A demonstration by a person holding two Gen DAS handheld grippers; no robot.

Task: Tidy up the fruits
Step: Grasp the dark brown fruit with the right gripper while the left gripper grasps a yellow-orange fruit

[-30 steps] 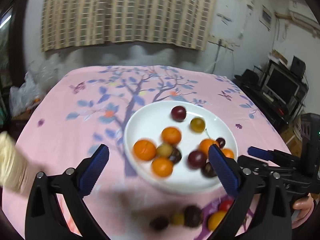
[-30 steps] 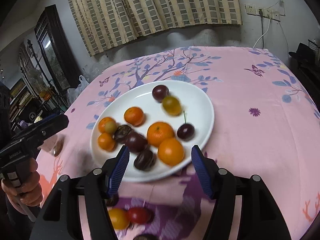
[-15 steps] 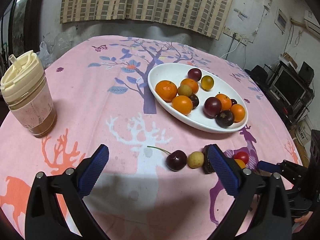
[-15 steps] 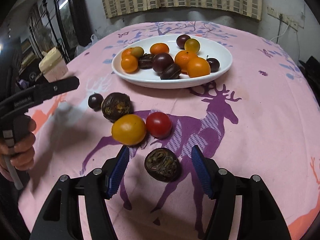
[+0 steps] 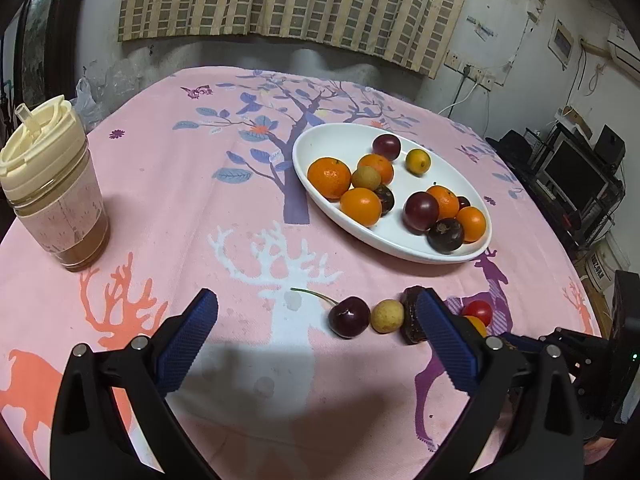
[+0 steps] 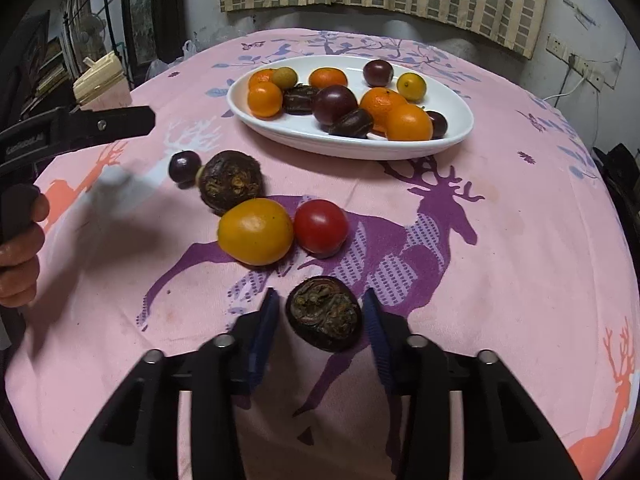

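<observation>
My right gripper (image 6: 320, 334) sits low over the worktop (image 6: 520, 220) with its jaws narrowed around a dark wrinkled fruit (image 6: 325, 313); the blue pads stand just beside it on either side, and I cannot tell whether they touch it yet. The fruit lies on the pink cloth, on the purple deer print.

Just beyond it lie a yellow-orange fruit (image 6: 256, 231) and a red tomato (image 6: 321, 225), touching each other. Further left sit a second wrinkled dark fruit (image 6: 231, 182) and a cherry (image 6: 184, 165).

My left gripper (image 5: 316, 332) hovers with its jaws spread wide, holding nothing. Ahead of it, toward its right jaw, are the cherry (image 5: 349, 317), a small pale yellow fruit (image 5: 387, 316) beside it, and a dark fruit partly hidden behind the right pad.

The white plate (image 6: 456, 120) stands farther back, carrying oranges (image 6: 409, 123), dark plums (image 6: 334, 104) and small yellow fruits. A lidded cup (image 5: 52, 196) stands well apart at the left.
</observation>
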